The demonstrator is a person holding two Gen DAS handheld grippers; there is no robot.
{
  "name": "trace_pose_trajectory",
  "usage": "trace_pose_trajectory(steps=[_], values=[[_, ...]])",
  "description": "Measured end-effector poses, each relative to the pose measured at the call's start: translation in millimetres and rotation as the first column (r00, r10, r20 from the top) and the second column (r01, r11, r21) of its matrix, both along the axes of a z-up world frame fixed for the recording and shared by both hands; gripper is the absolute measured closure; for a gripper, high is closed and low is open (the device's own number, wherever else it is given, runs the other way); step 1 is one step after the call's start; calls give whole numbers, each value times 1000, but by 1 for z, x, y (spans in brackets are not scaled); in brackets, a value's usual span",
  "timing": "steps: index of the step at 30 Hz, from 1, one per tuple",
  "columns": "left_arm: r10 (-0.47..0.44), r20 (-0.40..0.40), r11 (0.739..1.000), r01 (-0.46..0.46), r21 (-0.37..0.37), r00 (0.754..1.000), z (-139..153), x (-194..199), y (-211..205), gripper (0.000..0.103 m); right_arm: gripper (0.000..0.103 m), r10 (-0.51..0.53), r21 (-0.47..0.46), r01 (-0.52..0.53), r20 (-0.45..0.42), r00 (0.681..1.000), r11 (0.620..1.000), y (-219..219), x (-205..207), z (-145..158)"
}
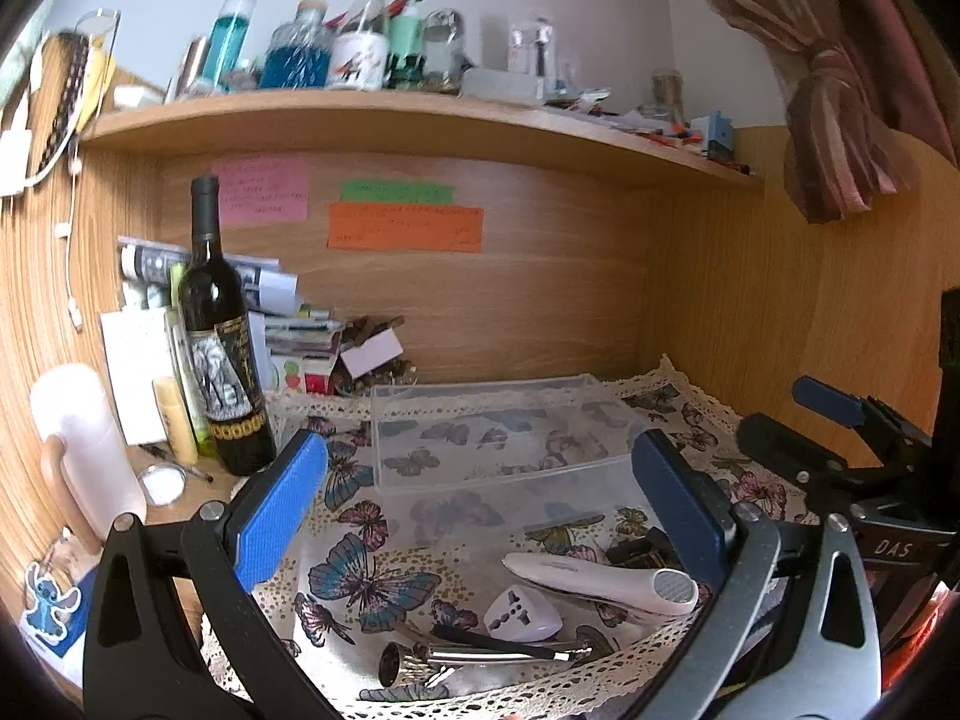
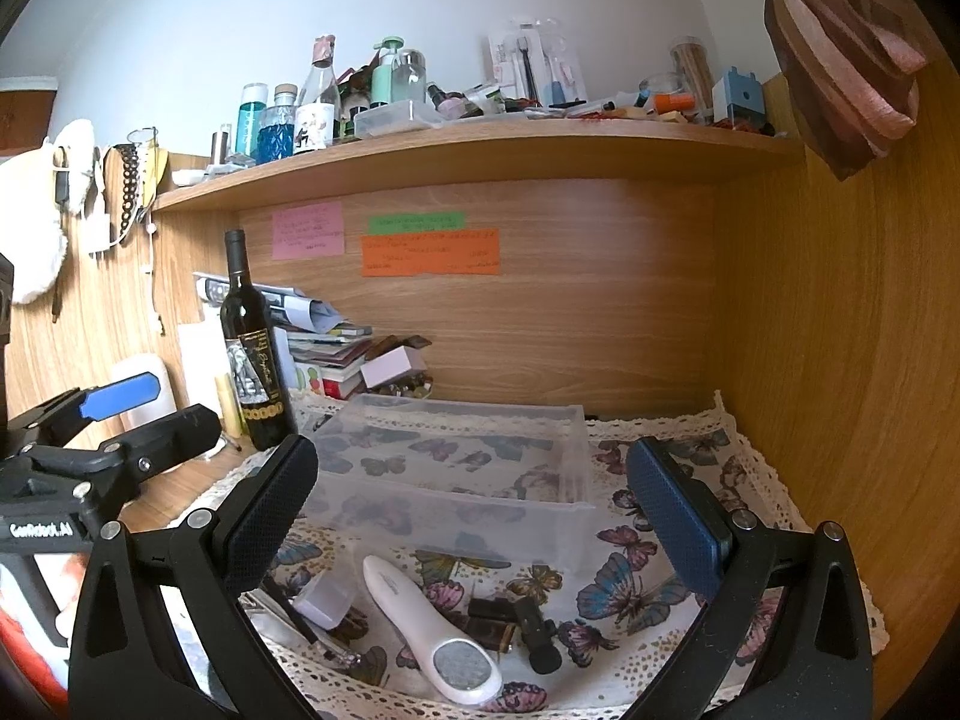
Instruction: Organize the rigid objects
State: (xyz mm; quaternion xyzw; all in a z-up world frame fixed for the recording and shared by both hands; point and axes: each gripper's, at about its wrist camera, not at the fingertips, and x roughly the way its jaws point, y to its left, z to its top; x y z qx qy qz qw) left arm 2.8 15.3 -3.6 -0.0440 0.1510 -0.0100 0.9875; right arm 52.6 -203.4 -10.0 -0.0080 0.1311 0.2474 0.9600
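A clear plastic box point(image 1: 498, 438) stands empty on the butterfly cloth; it also shows in the right wrist view point(image 2: 456, 468). In front of it lie a white handheld device point(image 1: 600, 582) point(image 2: 429, 630), a white travel adapter point(image 1: 522, 615) point(image 2: 324, 600), a metal tool point(image 1: 480, 657) and small black pieces point(image 2: 516, 624). My left gripper point(image 1: 480, 510) is open and empty above these items. My right gripper point(image 2: 474, 516) is open and empty, hovering over the device and black pieces.
A dark wine bottle point(image 1: 222, 348) point(image 2: 255, 360) stands left of the box, beside tubes, papers and a white jug point(image 1: 84, 456). A crowded shelf point(image 1: 390, 120) runs overhead. Wooden walls close the back and right. The cloth's lace edge point(image 1: 510, 696) marks the front.
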Motion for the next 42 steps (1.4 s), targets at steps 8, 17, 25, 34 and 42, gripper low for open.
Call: trace_pose_trajectory(steps=[8,17,25,34,42], values=[[17,-113,997,-25,-69,993,-22,13,32,20,19,-17,-53,14,-73,997,999,-7,16,-20],[36,-295,998,-47,-30,955,-77,19,40,35,33,-19,-113,-3,-190,982,994,-15,27,-55],[0,-382,999,-17,-42,924,-107,11,35,41,36,44,-112,-80,-294,955,990,-10,25,-84],[-20,-428,999,4,-38,903,-128,16,27,45,36,108,-122,-167,-390,915,978,7,31,-113],[-65,-411,997,40,-71,909,-130,17,30,52,48,127,-140,-203,-421,898,969,25,39,-126]])
